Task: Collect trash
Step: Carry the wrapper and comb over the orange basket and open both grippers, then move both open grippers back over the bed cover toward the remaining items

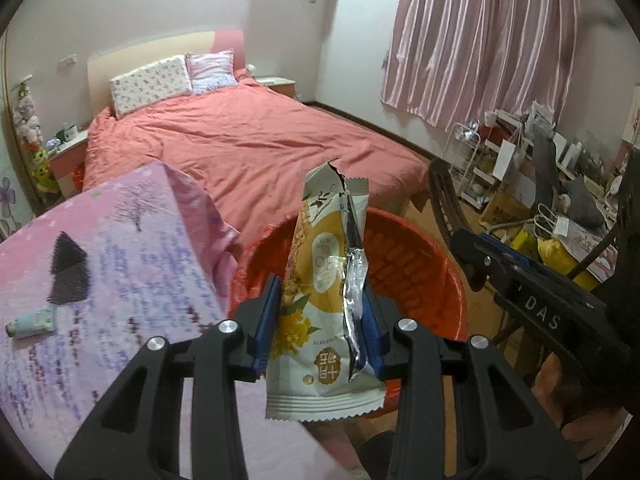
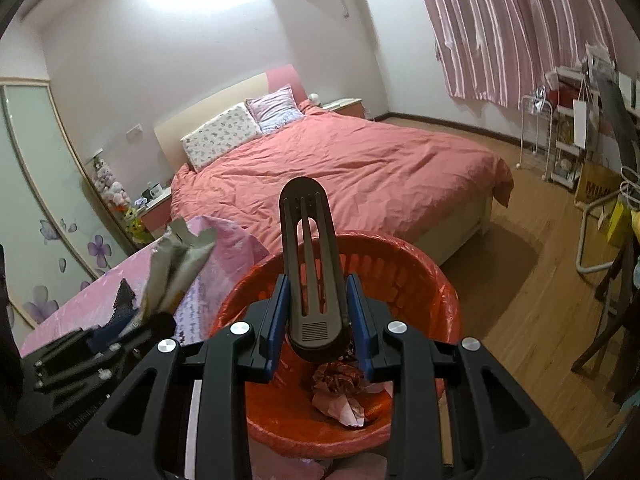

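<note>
My left gripper (image 1: pixel 320 316) is shut on a torn white-and-yellow snack wrapper (image 1: pixel 320 288) and holds it upright over the near rim of the red bin (image 1: pixel 416 264). The wrapper also shows at the left of the right wrist view (image 2: pixel 176 268). My right gripper (image 2: pixel 318 320) is shut on a dark brown slotted plastic piece (image 2: pixel 306 260) and holds it above the red bin (image 2: pixel 412 276). The bin holds crumpled pink paper and other trash (image 2: pixel 340 394). The right gripper shows at the right of the left wrist view (image 1: pixel 532 292), with the brown piece (image 1: pixel 444 200).
A table with a pink patterned cloth (image 1: pixel 120 248) stands left of the bin, with a small tube (image 1: pixel 32 322) and a dark mesh piece (image 1: pixel 68 268) on it. A bed with a red cover (image 1: pixel 248 144) lies behind. Cluttered shelves and a chair (image 1: pixel 560 184) stand at the right.
</note>
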